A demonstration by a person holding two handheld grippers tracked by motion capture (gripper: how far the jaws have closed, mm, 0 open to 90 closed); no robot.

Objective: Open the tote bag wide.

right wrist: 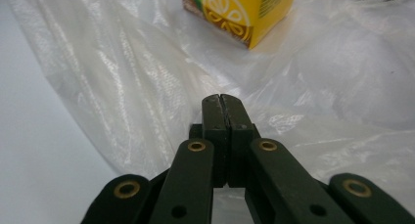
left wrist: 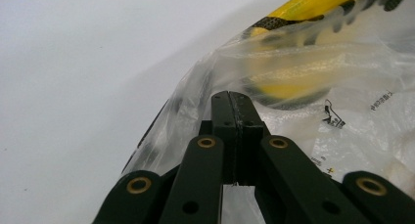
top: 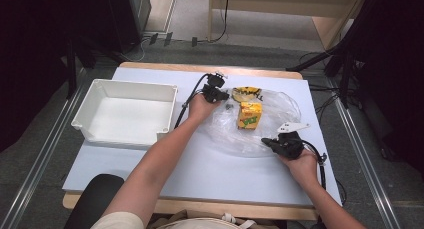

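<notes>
While both tongs are clenched on the bag (top: 260, 129), left gripper (top: 223, 95) at its far edge, right gripper (top: 268, 142) near, it lies on the pale table (top: 200, 164) beside a white bin (top: 125, 114); grey floor (top: 40, 154) surrounds.

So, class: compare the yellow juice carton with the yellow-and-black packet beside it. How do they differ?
The yellow juice carton is a box standing upright; the yellow-and-black packet looks flatter and lies low. The carton bears a green patch and a lemon-slice print; the packet bears black markings. The carton sits nearer the person, the packet farther away. Both are mainly yellow and lie with the clear plastic bag.
</notes>
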